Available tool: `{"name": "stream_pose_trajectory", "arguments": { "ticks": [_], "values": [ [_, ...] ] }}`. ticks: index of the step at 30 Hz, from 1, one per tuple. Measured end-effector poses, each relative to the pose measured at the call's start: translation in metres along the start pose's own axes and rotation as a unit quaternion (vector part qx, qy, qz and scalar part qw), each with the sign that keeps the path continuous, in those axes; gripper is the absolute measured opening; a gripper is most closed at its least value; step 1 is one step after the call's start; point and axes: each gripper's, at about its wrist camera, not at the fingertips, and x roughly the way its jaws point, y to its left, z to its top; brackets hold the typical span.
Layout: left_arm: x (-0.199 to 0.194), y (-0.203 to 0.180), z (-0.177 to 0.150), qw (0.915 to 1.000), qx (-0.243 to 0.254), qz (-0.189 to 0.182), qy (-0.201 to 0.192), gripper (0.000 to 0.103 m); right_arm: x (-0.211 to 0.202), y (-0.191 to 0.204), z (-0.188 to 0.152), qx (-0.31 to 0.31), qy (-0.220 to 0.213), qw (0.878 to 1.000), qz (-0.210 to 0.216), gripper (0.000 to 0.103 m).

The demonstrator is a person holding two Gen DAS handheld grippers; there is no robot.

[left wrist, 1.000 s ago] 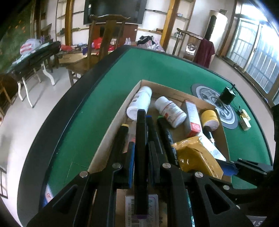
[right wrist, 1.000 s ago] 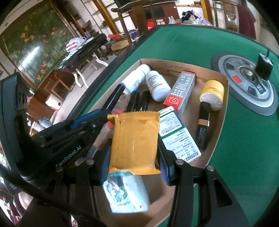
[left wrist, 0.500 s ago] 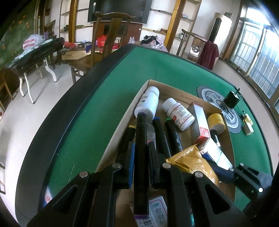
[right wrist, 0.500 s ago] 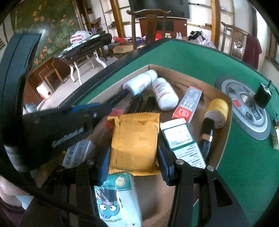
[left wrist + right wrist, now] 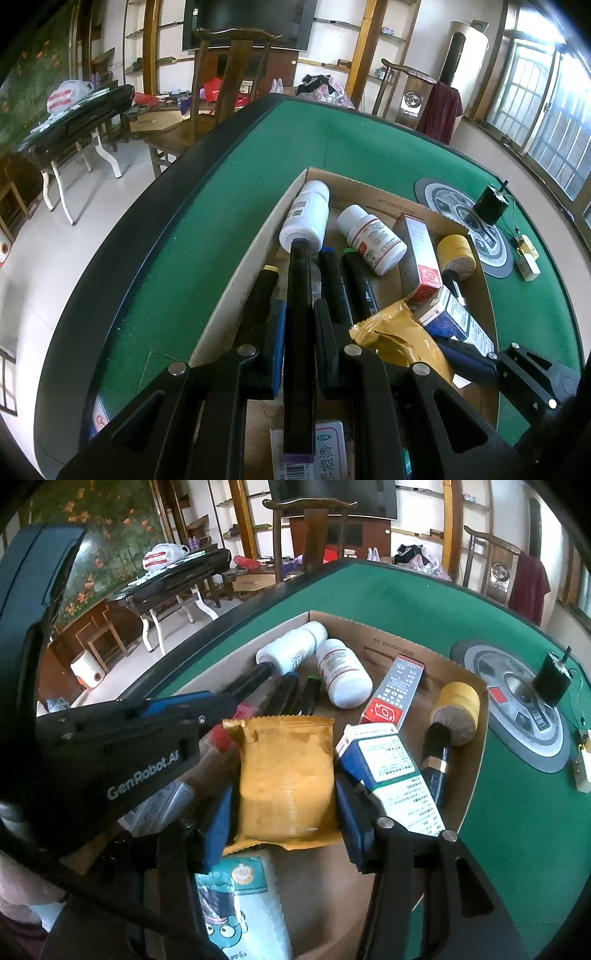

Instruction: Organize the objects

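Crinkled yellow foil packet (image 5: 286, 779) lies mid-box in the shallow cardboard box (image 5: 384, 642); the right gripper (image 5: 284, 805) jaws are opening off it, so it's placed. Left gripper (image 5: 298, 328) stays clamped on 1 black marker (image 5: 299, 314).

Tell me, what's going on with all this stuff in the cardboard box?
A person is sorting small items in a cardboard box on a green table, with a gripper in each hand. The left gripper is clamped on a black marker lying beside other markers. The right gripper has a yellow packet between its fingers, and its jaws are opening. Pill bottles, small cartons and a brush are already in the box.
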Motion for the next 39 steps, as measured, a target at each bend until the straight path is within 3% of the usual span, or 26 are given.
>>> {"name": "stream_pose_trajectory", "arguments": {
  "ticks": [14,16,18,20,23,25,27,29,34,39],
  "values": [
    [-0.016,-0.004,-0.006,0.9998,-0.010,0.002,-0.015,0.015,-0.035,-0.010,-0.017,0.008,-0.028,1.000,0.009,0.055],
    [-0.023,-0.006,-0.008,0.9995,-0.013,0.007,-0.028,0.029,-0.041,-0.016,-0.022,0.016,-0.033,0.999,0.013,0.055],
    [-0.037,-0.009,-0.012,0.9981,-0.019,0.024,-0.054,0.062,-0.047,-0.024,-0.026,0.028,-0.040,0.999,0.012,0.055],
    [-0.050,-0.012,-0.018,0.9952,-0.026,0.039,-0.086,0.070,-0.053,-0.032,-0.029,0.040,-0.047,0.998,0.011,0.060],
    [-0.072,-0.022,-0.027,0.9873,-0.029,0.089,-0.129,0.073,-0.059,-0.046,-0.033,0.065,-0.054,0.996,0.012,0.061],
    [-0.085,-0.030,-0.035,0.9802,-0.026,0.118,-0.157,0.084,-0.062,-0.054,-0.036,0.083,-0.056,0.995,0.016,0.061],
    [-0.097,-0.035,-0.042,0.9751,-0.027,0.123,-0.182,0.101,-0.066,-0.060,-0.038,0.097,-0.059,0.993,0.020,0.061],
    [-0.108,-0.038,-0.050,0.9711,-0.034,0.116,-0.206,0.101,-0.070,-0.062,-0.041,0.102,-0.061,0.993,0.023,0.061],
    [-0.116,-0.037,-0.057,0.9624,-0.067,0.161,-0.209,0.101,-0.081,-0.060,-0.051,0.097,-0.072,0.992,0.021,0.061],
    [-0.110,-0.022,-0.067,0.9723,-0.103,0.109,-0.179,0.101,-0.088,-0.050,-0.060,0.072,-0.085,0.994,0.005,0.061]
  ]
}}
